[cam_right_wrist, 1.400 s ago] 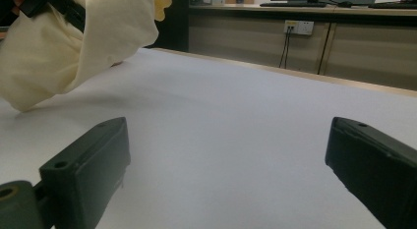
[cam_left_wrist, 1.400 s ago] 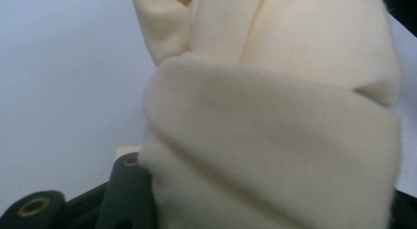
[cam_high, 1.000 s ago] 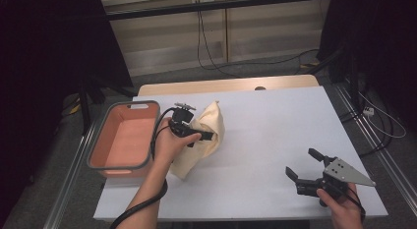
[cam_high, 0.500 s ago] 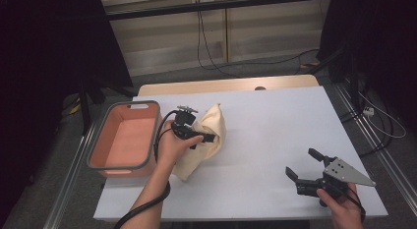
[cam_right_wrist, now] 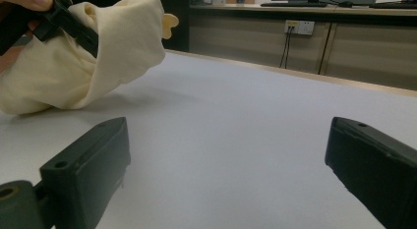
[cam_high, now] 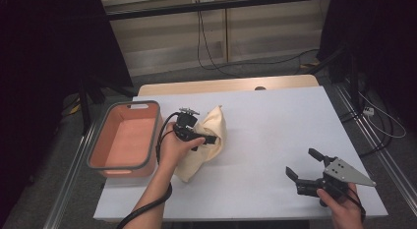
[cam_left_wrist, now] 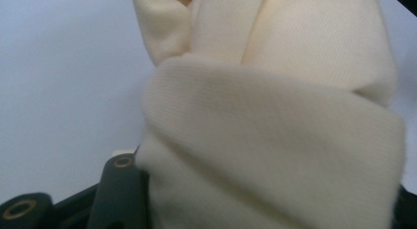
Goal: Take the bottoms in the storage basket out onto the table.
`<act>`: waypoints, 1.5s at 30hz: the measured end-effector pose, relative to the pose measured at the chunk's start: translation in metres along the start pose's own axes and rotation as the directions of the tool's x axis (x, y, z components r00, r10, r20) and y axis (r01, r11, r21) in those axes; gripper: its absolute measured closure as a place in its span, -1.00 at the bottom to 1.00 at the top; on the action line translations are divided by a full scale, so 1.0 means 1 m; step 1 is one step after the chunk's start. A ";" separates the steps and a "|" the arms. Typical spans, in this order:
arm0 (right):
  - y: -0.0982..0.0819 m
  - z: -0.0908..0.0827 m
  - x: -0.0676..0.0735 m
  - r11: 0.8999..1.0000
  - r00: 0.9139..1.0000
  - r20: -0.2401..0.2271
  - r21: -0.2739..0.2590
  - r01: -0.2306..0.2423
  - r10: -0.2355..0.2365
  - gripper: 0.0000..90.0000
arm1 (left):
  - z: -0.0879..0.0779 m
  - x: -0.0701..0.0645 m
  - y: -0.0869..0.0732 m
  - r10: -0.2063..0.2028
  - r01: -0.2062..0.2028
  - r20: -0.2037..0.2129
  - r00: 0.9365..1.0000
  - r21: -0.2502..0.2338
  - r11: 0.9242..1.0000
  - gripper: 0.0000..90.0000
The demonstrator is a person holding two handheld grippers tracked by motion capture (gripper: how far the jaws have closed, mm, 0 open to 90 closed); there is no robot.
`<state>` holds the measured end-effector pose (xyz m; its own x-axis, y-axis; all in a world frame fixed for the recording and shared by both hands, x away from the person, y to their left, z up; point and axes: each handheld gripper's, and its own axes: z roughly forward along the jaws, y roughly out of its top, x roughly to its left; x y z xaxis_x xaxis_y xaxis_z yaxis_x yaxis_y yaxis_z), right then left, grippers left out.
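A cream cloth [cam_high: 211, 140] lies bunched on the white table [cam_high: 275, 126], left of centre, partly lifted. My left gripper [cam_high: 209, 139] is shut on the cream cloth, its jaws pinching a thick fold that bulges over them in the left gripper view [cam_left_wrist: 275, 155]. In the right gripper view the cloth [cam_right_wrist: 98, 57] hangs from that gripper at the upper left. My right gripper [cam_high: 305, 165] rests low over the table's front right, open, with nothing between its jaws [cam_right_wrist: 226, 165].
A salmon-coloured tub [cam_high: 125, 140] with a grey rim stands at the table's left edge, close beside the cloth. Cables trail on the floor beyond the table's far edge.
The left gripper has drawn the cloth slightly toward the tub and raised its fold. The right gripper has stayed where it was.
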<state>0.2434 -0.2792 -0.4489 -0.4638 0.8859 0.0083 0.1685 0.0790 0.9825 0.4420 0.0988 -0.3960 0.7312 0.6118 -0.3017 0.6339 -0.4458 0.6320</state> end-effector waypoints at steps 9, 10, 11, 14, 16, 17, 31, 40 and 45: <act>0.000 0.000 0.000 1.000 1.000 0.001 0.000 0.001 -0.001 -0.93 | 0.002 0.001 -0.001 0.001 -0.001 -0.002 1.000 -0.001 1.000 -0.03; 0.000 0.000 0.000 1.000 1.000 0.001 0.000 0.002 -0.002 -0.93 | 0.002 0.000 -0.001 0.000 0.000 0.000 1.000 -0.002 1.000 -0.03; 0.000 0.000 0.000 1.000 1.000 0.000 0.000 0.002 -0.002 -0.93 | 0.002 0.000 -0.001 -0.001 0.001 0.002 1.000 -0.003 1.000 -0.03; 0.000 0.000 0.000 1.000 1.000 0.000 0.000 0.001 -0.001 -0.93 | 0.003 0.001 -0.002 0.001 -0.001 0.003 1.000 -0.006 1.000 -0.05; 0.000 0.000 0.000 1.000 1.000 0.000 0.000 0.002 -0.002 -0.93 | 0.004 0.001 -0.002 0.000 0.000 0.007 1.000 -0.002 1.000 -0.06; 0.000 0.000 0.000 1.000 1.000 0.000 0.001 0.002 -0.002 -0.93 | 0.004 0.001 -0.002 -0.003 0.003 0.005 1.000 -0.005 1.000 -0.07; 0.000 0.000 0.000 1.000 1.000 -0.001 0.001 0.001 -0.001 -0.93 | 0.007 0.001 -0.003 -0.001 0.001 0.008 1.000 0.002 1.000 -0.12; 0.000 -0.001 0.000 1.000 1.000 0.000 0.000 0.003 -0.003 -0.93 | 0.012 0.002 -0.006 -0.007 0.007 0.012 1.000 0.005 1.000 -0.18; 0.000 -0.001 0.000 1.000 1.000 -0.002 -0.001 0.002 -0.002 -0.93 | 0.014 0.001 -0.006 -0.014 0.014 0.015 1.000 0.006 1.000 -0.20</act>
<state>0.2429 -0.2796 -0.4486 -0.4657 0.8849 0.0065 0.1670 0.0806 0.9827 0.4428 0.0931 -0.4098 0.7262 0.6078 -0.3214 0.6453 -0.4411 0.6237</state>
